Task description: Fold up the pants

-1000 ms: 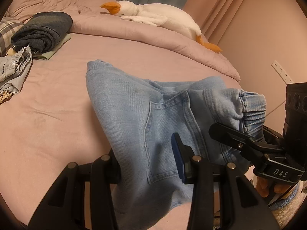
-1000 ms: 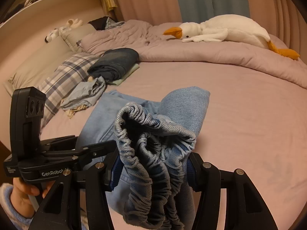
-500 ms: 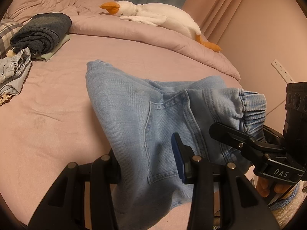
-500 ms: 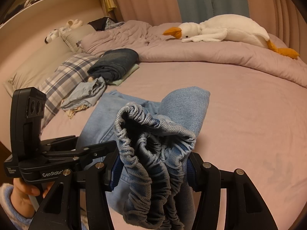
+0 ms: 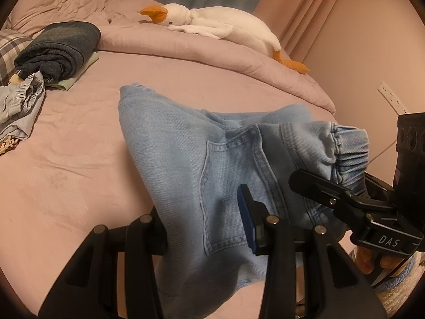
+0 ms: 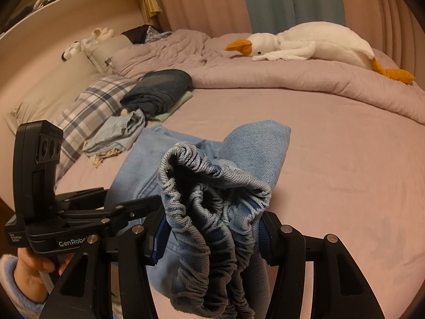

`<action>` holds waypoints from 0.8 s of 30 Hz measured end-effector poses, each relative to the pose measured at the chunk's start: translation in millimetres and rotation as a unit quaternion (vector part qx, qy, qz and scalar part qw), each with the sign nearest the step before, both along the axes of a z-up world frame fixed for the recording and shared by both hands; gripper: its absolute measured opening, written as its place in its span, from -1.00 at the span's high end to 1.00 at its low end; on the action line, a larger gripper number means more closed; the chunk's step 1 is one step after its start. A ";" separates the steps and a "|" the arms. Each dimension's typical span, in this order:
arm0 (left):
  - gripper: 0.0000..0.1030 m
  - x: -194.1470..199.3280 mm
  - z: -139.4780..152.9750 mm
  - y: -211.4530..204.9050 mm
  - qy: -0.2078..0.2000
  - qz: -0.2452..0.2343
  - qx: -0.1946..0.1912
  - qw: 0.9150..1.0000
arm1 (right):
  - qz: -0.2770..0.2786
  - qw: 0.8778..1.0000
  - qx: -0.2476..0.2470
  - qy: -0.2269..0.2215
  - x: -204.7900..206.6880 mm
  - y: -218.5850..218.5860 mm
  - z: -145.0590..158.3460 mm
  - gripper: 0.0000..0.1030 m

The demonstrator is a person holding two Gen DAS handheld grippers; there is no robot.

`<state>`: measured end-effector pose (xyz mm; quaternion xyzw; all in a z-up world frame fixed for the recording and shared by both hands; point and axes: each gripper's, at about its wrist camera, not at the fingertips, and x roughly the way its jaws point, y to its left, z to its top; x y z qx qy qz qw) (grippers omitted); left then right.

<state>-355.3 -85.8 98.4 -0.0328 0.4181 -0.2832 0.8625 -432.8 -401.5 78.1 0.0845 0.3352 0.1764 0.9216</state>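
The light-blue denim pants are held up at the near edge of the bed, both tools gripping the waist end while the folded leg portion lies ahead of the fingers on the mauve bedsheet. The right gripper is clamped on the bunched elastic waistband, which is gathered thickly between its blue pads and spills over them. The left gripper is closed on the seat panel just below the back pocket, with denim filling the gap between its fingers.

The denim is judged soft but fairly heavy: it is expected to drape and sag between the two holds rather than stay flat, and the ruffled waistband is likely to spring back if released. A hold at the two waistband corners, not mid-panel, is judged best for keeping the edges aligned; the fabric is not slippery or fragile.

Ahead of the tools the sheet is plush and slightly wrinkled, so some drag on the cloth is to be expected. To the left of the left gripper, dark folded jeans and crumpled pale clothing are seen beside a plaid pillow. Far ahead, a plush goose is laid on a rolled duvet, with curtains behind.
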 end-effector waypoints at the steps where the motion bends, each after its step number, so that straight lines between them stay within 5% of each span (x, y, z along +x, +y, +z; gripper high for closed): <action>1: 0.21 1.5 -0.1 1.6 0.000 0.001 0.000 1.000 | -0.001 1.000 0.000 0.000 -0.2 0.4 0.2 -0.10; 24: 0.21 39.5 -1.2 10.1 0.001 0.012 0.010 1.000 | 0.006 1.000 -0.003 -0.001 15.2 13.2 2.4 -0.10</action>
